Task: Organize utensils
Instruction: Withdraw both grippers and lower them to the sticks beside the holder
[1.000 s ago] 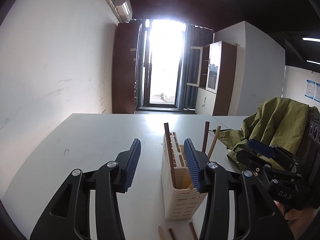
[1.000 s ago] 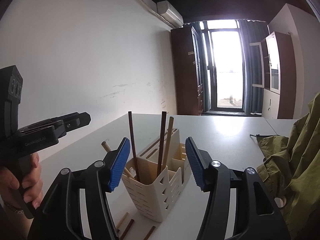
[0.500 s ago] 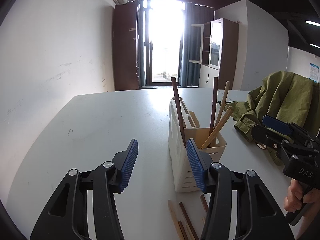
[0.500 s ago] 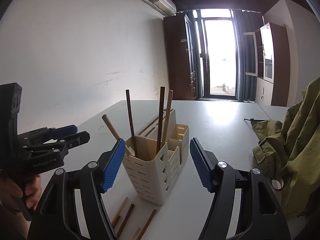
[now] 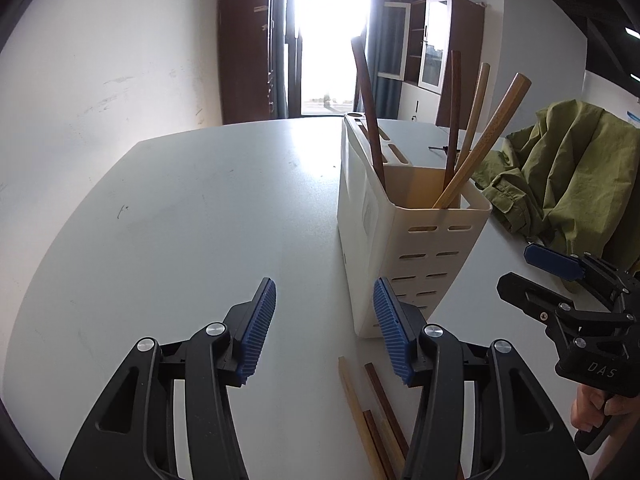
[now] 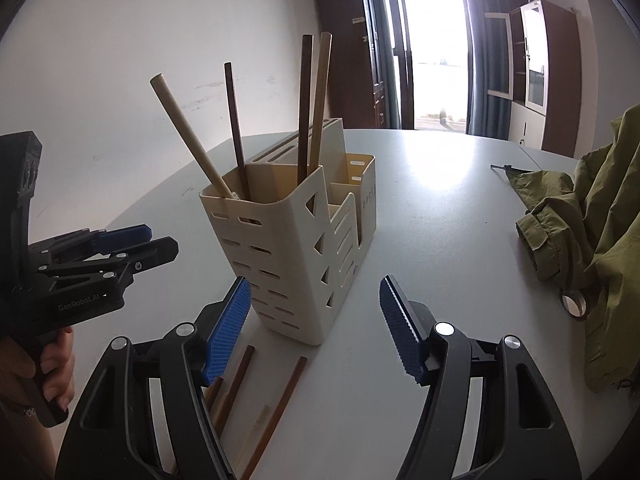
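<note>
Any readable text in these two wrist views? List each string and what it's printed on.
"DAS" on the right gripper body, seen from the left wrist view; possibly part of a longer word.
"GenRobot.AI" on the left gripper body, seen from the right wrist view.
Raised lettering on the utensil holder side wall: too blurred to read.
Blue posters on the far wall: too small to read.

Two low wrist views, close, sharing the utensil holder [image 5: 400,240] [image 6: 296,248].
</note>
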`<state>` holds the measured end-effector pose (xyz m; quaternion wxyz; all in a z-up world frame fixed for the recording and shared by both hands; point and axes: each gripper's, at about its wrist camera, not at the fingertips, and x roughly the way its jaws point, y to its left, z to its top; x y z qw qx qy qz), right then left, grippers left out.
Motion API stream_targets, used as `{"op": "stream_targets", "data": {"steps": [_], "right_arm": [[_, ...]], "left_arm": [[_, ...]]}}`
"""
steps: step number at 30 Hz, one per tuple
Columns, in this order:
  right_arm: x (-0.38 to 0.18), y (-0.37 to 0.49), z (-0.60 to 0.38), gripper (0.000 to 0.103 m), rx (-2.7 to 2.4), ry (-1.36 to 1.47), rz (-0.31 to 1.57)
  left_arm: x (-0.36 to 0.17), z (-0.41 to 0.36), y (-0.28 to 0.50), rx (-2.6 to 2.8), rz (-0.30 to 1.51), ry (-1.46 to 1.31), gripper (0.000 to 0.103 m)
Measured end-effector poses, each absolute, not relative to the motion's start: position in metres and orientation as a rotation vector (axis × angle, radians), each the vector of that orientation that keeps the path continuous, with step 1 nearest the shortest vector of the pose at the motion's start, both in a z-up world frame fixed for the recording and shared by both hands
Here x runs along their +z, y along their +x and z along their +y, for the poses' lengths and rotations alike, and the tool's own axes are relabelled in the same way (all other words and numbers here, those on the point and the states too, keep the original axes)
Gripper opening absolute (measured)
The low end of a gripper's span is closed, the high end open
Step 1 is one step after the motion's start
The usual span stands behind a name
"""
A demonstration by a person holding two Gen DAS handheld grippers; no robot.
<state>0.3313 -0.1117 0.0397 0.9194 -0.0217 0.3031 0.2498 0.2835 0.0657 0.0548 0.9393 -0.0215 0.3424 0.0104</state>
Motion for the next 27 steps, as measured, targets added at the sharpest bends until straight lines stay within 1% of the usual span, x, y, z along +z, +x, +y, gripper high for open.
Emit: {"op": "stream_targets", "data": {"steps": [11,17,21,24,27], "right_arm": [[0.007,0.340,-0.097,0.067,0.500,-0.084,0.776],[-0.010,0.345,-0.092,0.067,0.505,-0.087,0.854],[-0.019,0.344,-0.088,0.067,0.499,-0.110,0.877],[-0.025,0.342,-0.084,0.066,0.502,-0.122,0.894],[-0.028,0.340,-0.080,0.062,0.502,-0.134,0.910]], "left_arm": [[0.011,0.069,0.306,0.009,0.897,-0.036,0.050],[-0.005,0.071,0.313,-0.025,0.964,-0.071,0.050],[-0.016,0.073,0.317,-0.026,1.003,-0.073,0.044],[-0.022,0.073,0.320,-0.035,1.022,-0.068,0.042],[-0.027,0.072,0.321,-0.031,1.037,-0.058,0.038]]}}
